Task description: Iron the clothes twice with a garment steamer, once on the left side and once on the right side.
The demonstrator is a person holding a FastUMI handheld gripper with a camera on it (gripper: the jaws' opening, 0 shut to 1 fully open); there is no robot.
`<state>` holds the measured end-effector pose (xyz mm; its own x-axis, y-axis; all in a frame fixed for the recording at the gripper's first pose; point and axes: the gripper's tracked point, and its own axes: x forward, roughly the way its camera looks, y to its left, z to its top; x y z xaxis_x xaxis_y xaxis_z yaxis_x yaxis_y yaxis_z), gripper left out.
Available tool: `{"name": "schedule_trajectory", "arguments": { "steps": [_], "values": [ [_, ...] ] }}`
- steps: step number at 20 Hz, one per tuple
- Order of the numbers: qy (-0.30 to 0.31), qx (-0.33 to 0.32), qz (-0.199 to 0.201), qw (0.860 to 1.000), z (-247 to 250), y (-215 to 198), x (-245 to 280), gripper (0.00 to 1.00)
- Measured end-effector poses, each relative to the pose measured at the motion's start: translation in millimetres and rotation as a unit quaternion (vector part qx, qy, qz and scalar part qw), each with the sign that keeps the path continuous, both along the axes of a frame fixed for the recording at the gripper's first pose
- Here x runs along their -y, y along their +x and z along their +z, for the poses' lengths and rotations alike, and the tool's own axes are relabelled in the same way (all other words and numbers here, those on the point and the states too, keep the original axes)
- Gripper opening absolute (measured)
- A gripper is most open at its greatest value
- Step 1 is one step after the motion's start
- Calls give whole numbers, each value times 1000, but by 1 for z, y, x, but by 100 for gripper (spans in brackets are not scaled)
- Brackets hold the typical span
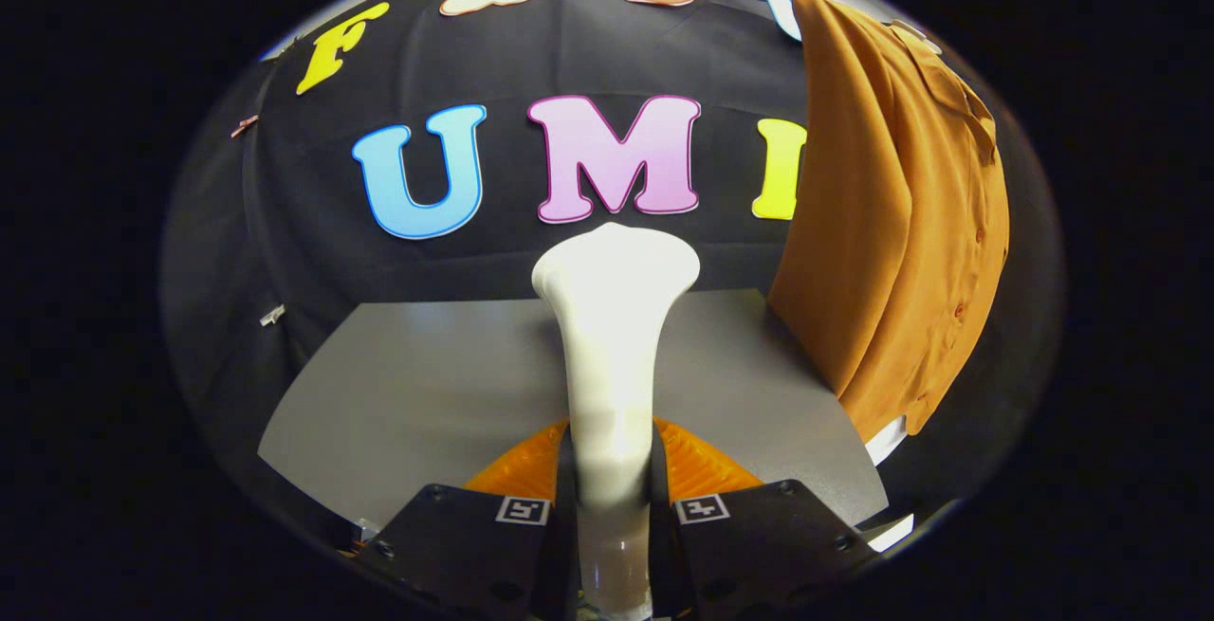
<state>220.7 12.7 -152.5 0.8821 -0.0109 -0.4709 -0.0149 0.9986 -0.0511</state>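
My gripper (612,493) is shut on the handle of a white garment steamer (612,318), which stands upright between the two fingers. Its wide head (616,265) rises above the fingers and faces away toward the booth wall. An orange button-up shirt (901,223) hangs to the right of the steamer, its button placket along its right side and its hem near table height. The steamer head is well left of the shirt, with a clear gap between them.
A grey table top (427,393) spreads beyond the fingers under the steamer. The black cloth wall stands behind it. A small white piece (887,441) shows below the shirt's hem at the table's right edge.
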Motion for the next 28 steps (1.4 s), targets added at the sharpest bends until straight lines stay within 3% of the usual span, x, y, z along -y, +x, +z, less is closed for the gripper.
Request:
{"name": "schedule_trajectory", "arguments": {
  "steps": [10,15,23,28],
  "values": [
    [10,92,-13,996,57,-78,-9,33],
    [1,139,-40,989,84,-129,-2,33],
    [-13,186,-136,973,121,-170,94,32],
    [-8,191,-141,971,131,-145,156,33]
  ]
}}
